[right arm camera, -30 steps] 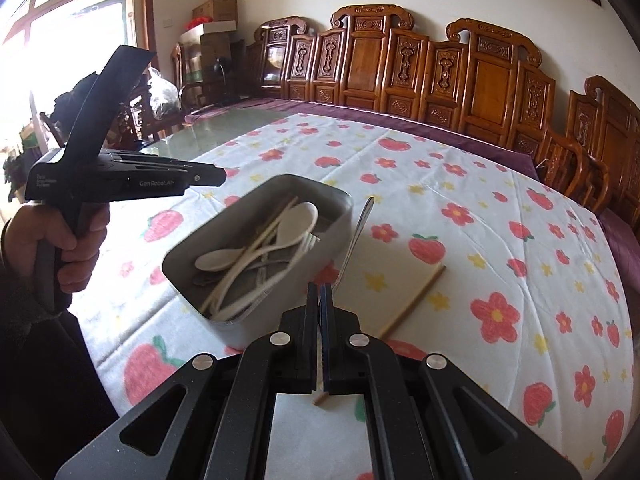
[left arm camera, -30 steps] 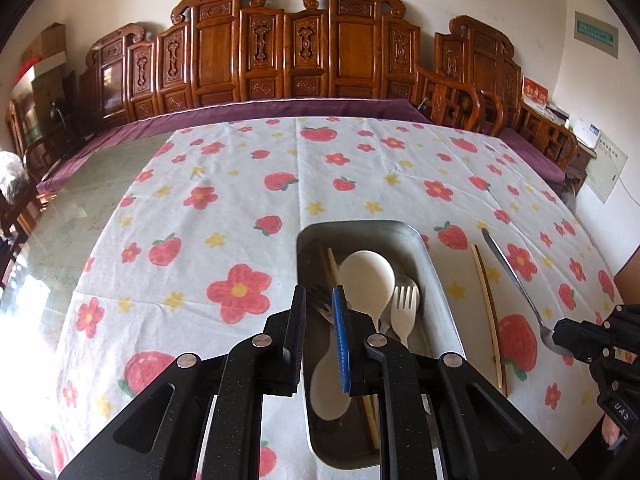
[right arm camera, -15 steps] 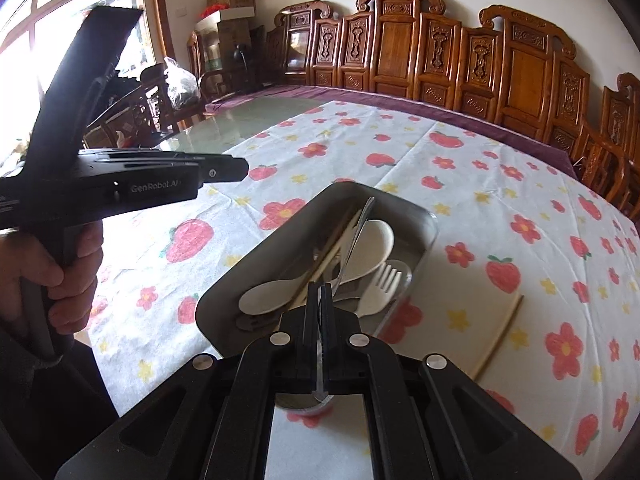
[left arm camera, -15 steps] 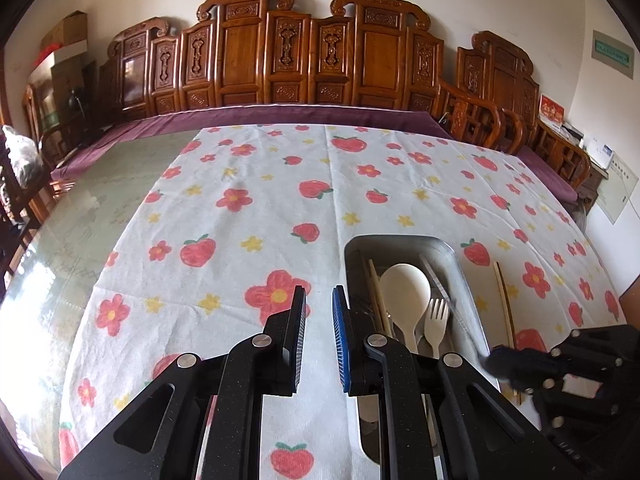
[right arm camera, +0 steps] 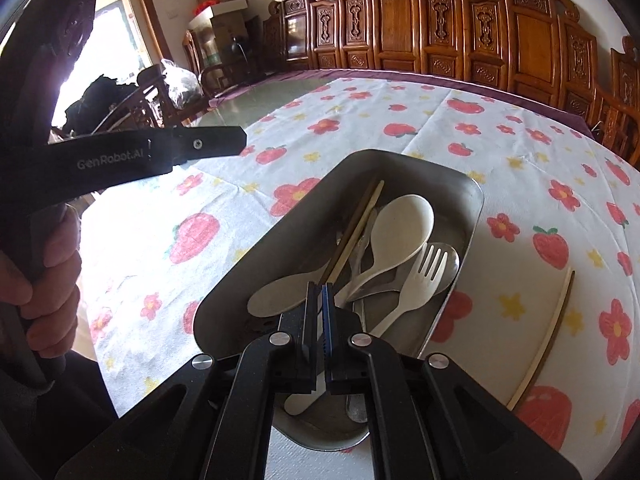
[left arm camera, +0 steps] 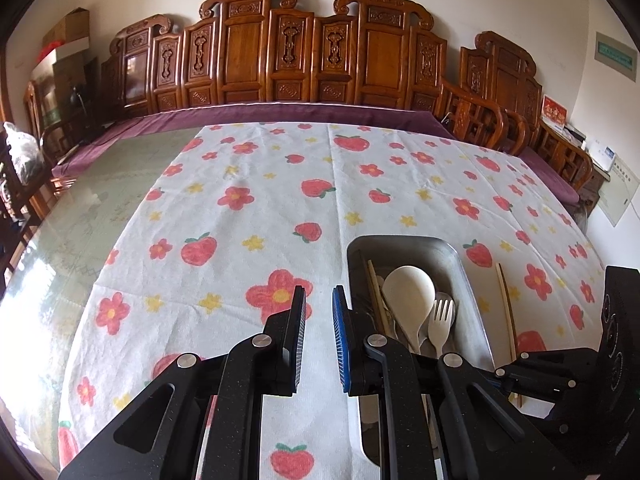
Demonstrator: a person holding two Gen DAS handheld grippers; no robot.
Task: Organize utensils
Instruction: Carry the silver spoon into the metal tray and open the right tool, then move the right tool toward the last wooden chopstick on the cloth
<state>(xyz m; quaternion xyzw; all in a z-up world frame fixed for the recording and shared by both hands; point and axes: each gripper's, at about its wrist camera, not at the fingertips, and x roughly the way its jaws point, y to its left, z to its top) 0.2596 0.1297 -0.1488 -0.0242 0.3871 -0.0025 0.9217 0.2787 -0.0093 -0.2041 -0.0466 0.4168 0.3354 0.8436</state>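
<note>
Steel tray [right arm camera: 476, 196] is now sitting right under the right gripper [right arm camera: 319, 292], which a second ago was carrying a metal utensil in from the cloth [right arm camera: 500, 152] beside the tray. That piece is now lying among the spoon [right arm camera: 400, 224], fork [right arm camera: 424, 276] and chopstick [right arm camera: 352, 232] inside. The right jaws are resting nearly closed, and nothing is showing clamped between them. The left gripper [left arm camera: 319, 312] is hovering over the cloth just left of the tray, jaws a narrow gap apart, gripping nothing. One chopstick [right arm camera: 548, 332] is lying out on the cloth to the tray's right, so that is probably the piece left to collect.
</note>
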